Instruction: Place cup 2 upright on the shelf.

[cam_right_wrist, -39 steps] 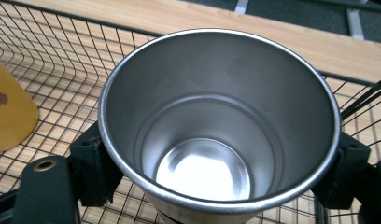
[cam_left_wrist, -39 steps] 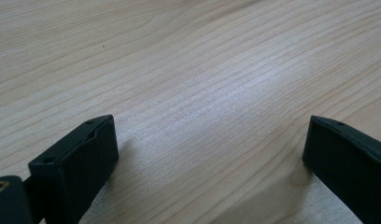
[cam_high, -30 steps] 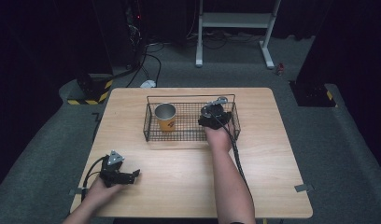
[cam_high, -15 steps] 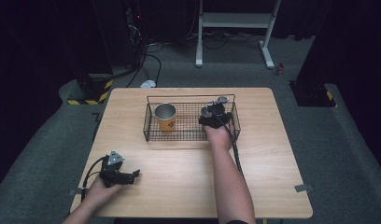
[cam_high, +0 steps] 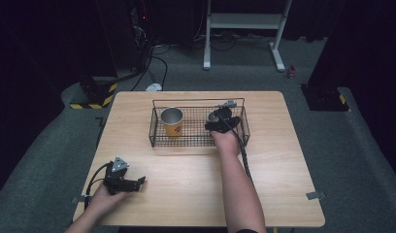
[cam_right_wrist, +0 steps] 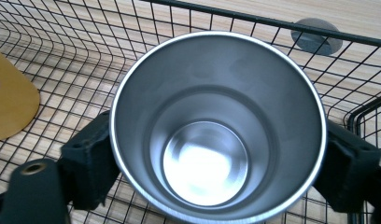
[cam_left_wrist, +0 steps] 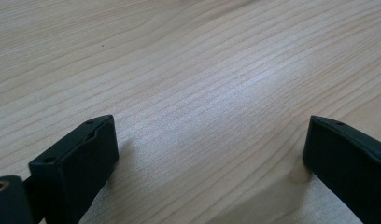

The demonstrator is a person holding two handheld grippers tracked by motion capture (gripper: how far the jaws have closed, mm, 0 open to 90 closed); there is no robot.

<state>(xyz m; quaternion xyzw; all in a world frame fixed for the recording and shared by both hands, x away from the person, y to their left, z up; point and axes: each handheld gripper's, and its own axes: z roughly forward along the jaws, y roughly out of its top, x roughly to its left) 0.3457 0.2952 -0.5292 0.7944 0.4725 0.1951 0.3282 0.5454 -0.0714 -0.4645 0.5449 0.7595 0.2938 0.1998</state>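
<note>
A black wire basket [cam_high: 198, 100] stands on the wooden table [cam_high: 283, 160] at the middle back. In its left part is a yellow cup [cam_high: 172, 121] with a steel inside, upright; its yellow side [cam_right_wrist: 11, 107] shows at the left of the right gripper view. My right gripper [cam_high: 220, 119] is inside the basket's right part, shut on a steel cup [cam_right_wrist: 216, 121], one jaw against each side of the wall [cam_right_wrist: 219, 161]. The cup is upright and empty. My left gripper [cam_high: 138, 183] rests low on the table's front left, open, with bare wood between its jaws [cam_left_wrist: 207, 154].
A grey round disc [cam_right_wrist: 316, 41] lies on the table beyond the basket's far wall. A cable [cam_high: 244, 155] trails along the right forearm. Grey tape tabs [cam_high: 315, 195] mark the table's front corners. Dark carpet surrounds the table.
</note>
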